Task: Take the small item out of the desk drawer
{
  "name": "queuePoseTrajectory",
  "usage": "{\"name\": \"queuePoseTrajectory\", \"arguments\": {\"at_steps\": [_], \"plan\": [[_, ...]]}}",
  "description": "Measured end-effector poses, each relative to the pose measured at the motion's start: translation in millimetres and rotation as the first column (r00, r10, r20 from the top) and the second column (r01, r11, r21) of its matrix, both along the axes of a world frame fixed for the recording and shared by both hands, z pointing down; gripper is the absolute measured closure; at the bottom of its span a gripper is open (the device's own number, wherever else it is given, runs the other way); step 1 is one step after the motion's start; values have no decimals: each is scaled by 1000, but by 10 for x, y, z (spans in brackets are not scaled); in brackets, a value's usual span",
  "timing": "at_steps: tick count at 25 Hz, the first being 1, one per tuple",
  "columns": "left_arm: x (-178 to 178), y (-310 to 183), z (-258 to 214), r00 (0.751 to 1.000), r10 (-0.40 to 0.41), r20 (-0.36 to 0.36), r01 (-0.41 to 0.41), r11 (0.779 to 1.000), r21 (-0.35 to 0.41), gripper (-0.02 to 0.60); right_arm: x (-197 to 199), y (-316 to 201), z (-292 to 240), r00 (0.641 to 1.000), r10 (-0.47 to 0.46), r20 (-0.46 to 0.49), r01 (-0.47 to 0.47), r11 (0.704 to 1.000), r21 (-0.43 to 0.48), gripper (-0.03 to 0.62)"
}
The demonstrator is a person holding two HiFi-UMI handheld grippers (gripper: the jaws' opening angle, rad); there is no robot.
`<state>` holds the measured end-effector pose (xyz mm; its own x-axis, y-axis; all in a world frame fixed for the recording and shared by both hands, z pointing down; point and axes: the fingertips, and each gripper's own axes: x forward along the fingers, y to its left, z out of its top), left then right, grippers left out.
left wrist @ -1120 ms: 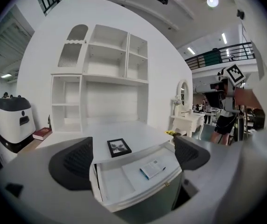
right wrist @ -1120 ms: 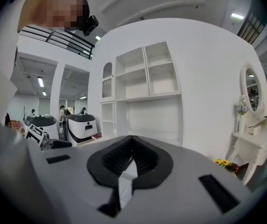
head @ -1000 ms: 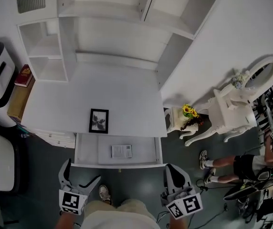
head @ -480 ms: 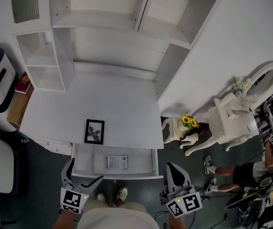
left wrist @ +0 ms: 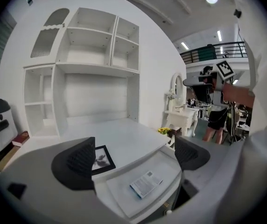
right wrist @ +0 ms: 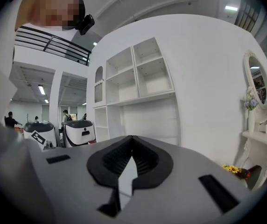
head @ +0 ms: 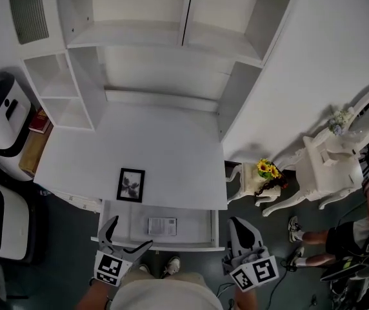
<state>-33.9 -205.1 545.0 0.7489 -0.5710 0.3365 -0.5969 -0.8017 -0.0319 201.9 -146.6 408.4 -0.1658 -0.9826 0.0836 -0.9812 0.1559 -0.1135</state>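
Note:
The white desk drawer [head: 123, 223] is pulled out under the desk front. A small flat white packet [head: 162, 226] lies in it; the left gripper view shows the packet [left wrist: 146, 183] with a blue edge, near the drawer's [left wrist: 124, 202] front. My left gripper [head: 128, 234] hangs open just before the drawer's left front corner, nothing between its fingers [left wrist: 75, 162]. My right gripper [head: 241, 234] is held shut and empty at the drawer's right front corner, pads [right wrist: 131, 160] pressed together.
A black-framed picture [head: 131, 185] lies on the white desk top [head: 159, 147] behind the drawer. White shelves [head: 133, 18] rise at the back. A white-and-black appliance [head: 0, 112] stands left, a small white dresser [head: 329, 157] with yellow flowers [head: 267, 168] right. A person stands at far right.
The view has shifted slightly; both grippers sit a little lower and rightward in the frame, still in front of the open drawer. The packet has not moved.

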Motion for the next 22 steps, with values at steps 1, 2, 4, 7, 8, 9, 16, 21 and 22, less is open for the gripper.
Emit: {"name": "queuePoseTrajectory", "arguments": {"at_steps": [1,2,4,7,8,9,16,21,22], "plan": [[53,-14,63,1000,10,14,-10,1000,-4,49,6,-19,35,1000,-9,5,9,1000,-6,583],[99,-24,139,999,24,35,-24,1000,-7,49,3,-34,71,1000,-18,10,18,1000,-12,583],[170,-44,313,996,56,76,-55,998,-21,49,-12,-53,132,999,-30,18,31,999,-23,583],[254,-78,613,982,120,147,-113,992,-51,49,-22,-62,178,999,-32,24,33,999,-35,583],[280,-83,724,972,149,180,-140,988,-60,49,-20,-57,183,999,-30,24,31,999,-37,583],[312,-83,831,959,184,216,-173,983,-68,49,-16,-44,189,999,-26,23,27,999,-41,583],[613,-106,1608,836,408,367,-373,913,-166,49,191,221,341,998,57,1,-56,992,-113,583],[813,-32,2212,711,542,447,-477,840,-260,49,356,547,487,990,141,-16,-141,974,-176,583],[855,-16,2319,688,563,458,-492,826,-276,49,384,609,515,988,155,-20,-156,970,-187,583]]}}
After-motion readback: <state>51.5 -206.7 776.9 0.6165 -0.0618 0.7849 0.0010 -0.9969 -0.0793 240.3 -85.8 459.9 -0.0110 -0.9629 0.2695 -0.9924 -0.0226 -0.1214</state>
